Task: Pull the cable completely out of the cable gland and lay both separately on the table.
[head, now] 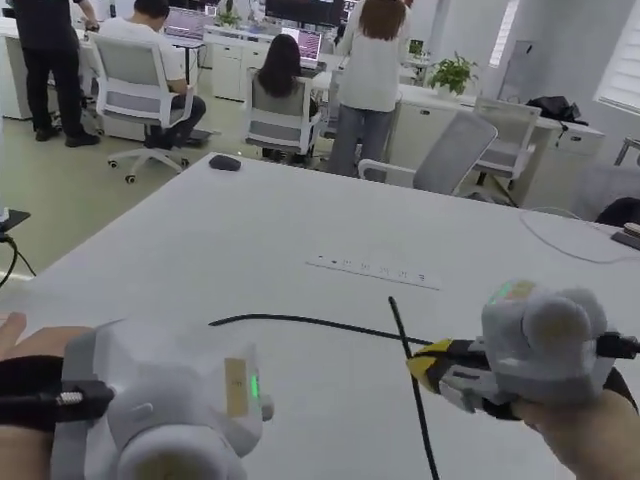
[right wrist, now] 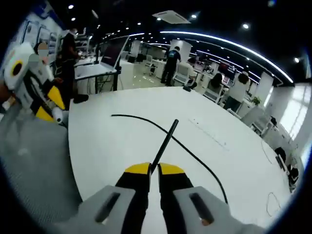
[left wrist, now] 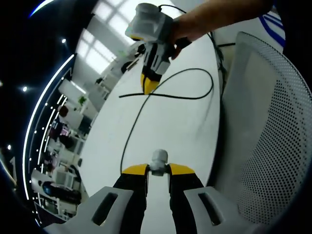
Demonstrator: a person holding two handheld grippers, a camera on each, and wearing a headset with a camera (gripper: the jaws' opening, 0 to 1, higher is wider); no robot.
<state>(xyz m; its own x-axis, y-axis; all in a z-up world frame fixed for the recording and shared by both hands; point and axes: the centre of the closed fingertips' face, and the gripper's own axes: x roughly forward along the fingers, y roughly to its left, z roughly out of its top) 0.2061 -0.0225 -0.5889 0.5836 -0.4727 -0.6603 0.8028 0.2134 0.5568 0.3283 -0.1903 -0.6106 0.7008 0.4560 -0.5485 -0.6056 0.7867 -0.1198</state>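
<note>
A long black cable (head: 300, 322) lies curved across the white table (head: 250, 240). My right gripper (head: 420, 362) is shut on it near one end, and a short stub of cable (right wrist: 165, 139) sticks out past the yellow jaws (right wrist: 153, 168). My left gripper (left wrist: 158, 171) is shut on a small white cable gland (left wrist: 158, 160) and is held off to the left, above the table's near edge. The gland sits apart from the cable, with nothing running through it. From the right gripper view, the left gripper (right wrist: 54, 114) shows at the far left with the gland at its tip.
A flush row of sockets (head: 370, 268) runs across the table beyond the cable. A dark mouse (head: 224, 162) lies at the far edge. A grey mesh chair (left wrist: 263, 122) stands beside the table. People sit and stand at desks (head: 300, 60) behind.
</note>
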